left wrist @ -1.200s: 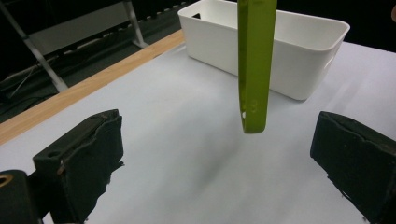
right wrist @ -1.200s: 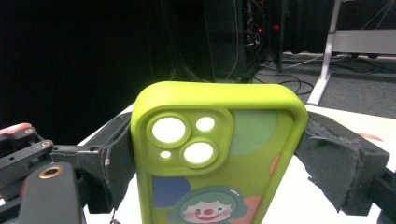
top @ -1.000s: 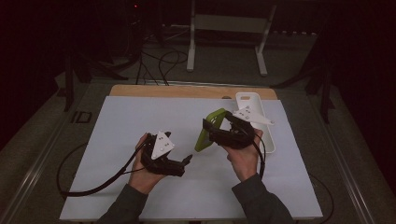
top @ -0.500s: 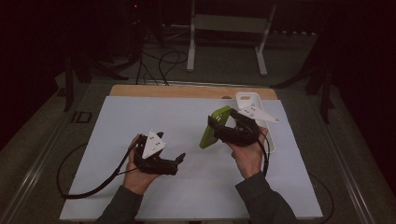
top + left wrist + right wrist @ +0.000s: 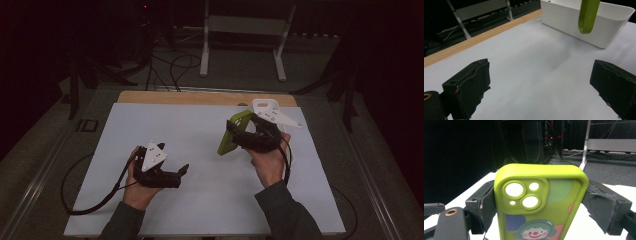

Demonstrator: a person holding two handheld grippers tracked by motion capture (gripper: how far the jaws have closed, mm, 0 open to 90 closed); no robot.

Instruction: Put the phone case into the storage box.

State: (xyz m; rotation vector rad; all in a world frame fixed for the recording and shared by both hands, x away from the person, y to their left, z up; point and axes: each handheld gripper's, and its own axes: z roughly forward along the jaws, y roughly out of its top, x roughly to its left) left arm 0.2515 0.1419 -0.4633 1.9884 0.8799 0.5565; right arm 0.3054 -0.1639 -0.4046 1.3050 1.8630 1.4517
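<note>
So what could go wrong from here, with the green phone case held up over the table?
1. The right claw clamps the green phone case by its side edges alone, above the table; a soft case may flex and slip out.
2. The white bin stands close behind the case, so a swing could knock its rim.
3. The left claw is open and empty, too far off to catch a drop.

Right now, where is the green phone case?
The green phone case is clamped in the right tool, raised above the white mat's right half, just left of the white bin.
</note>
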